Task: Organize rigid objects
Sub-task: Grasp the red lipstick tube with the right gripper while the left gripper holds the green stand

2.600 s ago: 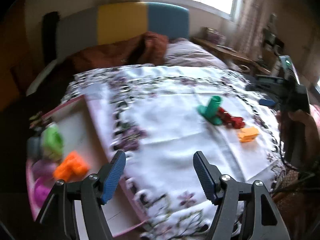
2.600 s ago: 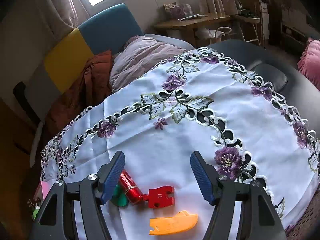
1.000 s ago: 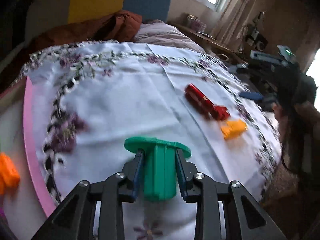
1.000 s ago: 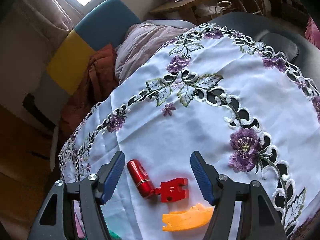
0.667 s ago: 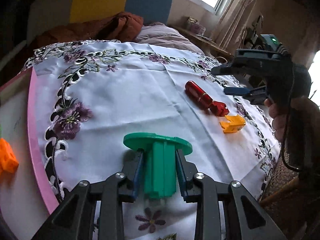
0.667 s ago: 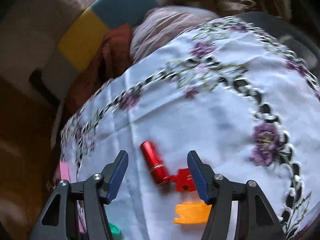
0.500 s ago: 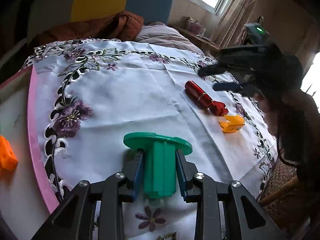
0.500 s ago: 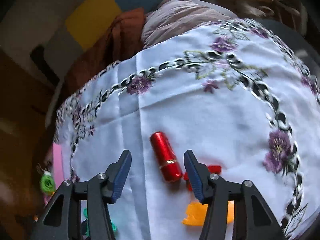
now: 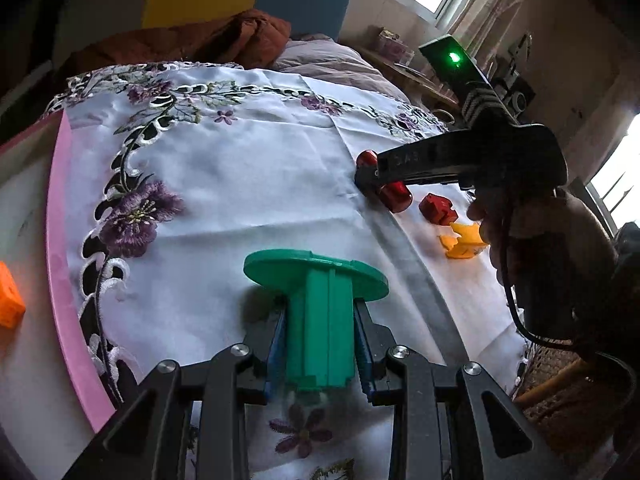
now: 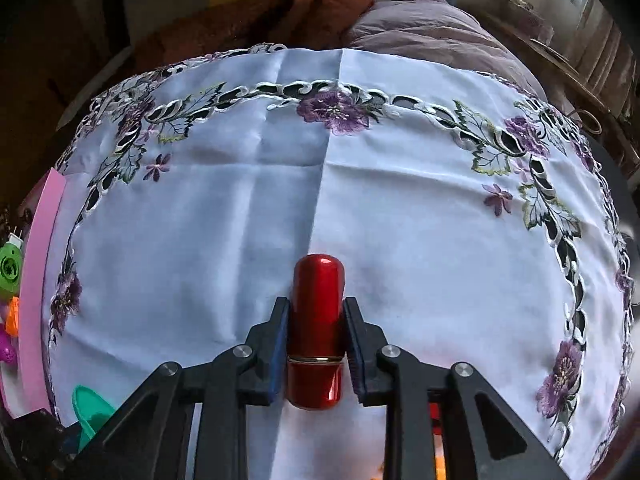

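White embroidered tablecloth (image 10: 248,216) over table, pink tray (image 9: 60,248) at 9 o'clock, left gripper (image 9: 320,344) jaws clamped on green flanged piece (image 9: 320,320), right gripper (image 10: 316,332) jaws closed on red cylinder (image 10: 318,312) at 6 o'clock.

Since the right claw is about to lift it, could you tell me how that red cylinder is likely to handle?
The red cylinder looks glossy and round, so it may slip or roll if released. It looks rigid between the right claw pads.
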Available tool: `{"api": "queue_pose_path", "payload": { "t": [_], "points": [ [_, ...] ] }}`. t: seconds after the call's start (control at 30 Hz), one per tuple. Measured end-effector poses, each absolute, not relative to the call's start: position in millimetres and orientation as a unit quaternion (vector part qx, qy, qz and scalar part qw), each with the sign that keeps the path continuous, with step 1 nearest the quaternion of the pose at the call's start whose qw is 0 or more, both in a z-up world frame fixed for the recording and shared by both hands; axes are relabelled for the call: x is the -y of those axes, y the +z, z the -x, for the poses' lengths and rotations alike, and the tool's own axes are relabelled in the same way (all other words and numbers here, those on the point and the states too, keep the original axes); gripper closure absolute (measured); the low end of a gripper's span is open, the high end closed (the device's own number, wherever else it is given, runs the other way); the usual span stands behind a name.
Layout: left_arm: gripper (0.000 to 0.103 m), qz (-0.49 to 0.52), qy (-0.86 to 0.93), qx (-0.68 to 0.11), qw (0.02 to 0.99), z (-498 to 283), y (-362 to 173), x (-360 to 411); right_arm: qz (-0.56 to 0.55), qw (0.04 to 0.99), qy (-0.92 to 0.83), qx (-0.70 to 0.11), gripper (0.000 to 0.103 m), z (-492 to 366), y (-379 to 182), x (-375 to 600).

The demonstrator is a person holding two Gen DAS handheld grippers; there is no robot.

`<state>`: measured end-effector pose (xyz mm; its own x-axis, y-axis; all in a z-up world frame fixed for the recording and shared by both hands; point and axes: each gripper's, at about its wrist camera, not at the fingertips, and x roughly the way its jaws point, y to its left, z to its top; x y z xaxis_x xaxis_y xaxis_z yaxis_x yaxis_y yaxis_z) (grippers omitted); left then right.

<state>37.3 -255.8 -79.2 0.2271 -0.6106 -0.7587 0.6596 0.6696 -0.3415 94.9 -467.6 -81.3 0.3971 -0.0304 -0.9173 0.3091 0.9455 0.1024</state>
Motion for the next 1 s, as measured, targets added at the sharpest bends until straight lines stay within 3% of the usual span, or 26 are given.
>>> {"api": "queue_pose_path", "payload": {
  "t": [0.47,1.0],
  "points": [
    [0.072,-0.075,-0.402,-0.441,0.799,-20.6,-69.4,261.8,-0.116,0.831,-0.094,-0.536,0.076,-96.7,-80.5,467.2],
    [0.072,-0.047,-0.347,-0.377,0.857,-14.8,-2.7,202.8,-0.047,0.844,-0.095,-0.526,0.076,-98.9,-79.4,454.1]
  ]
}}
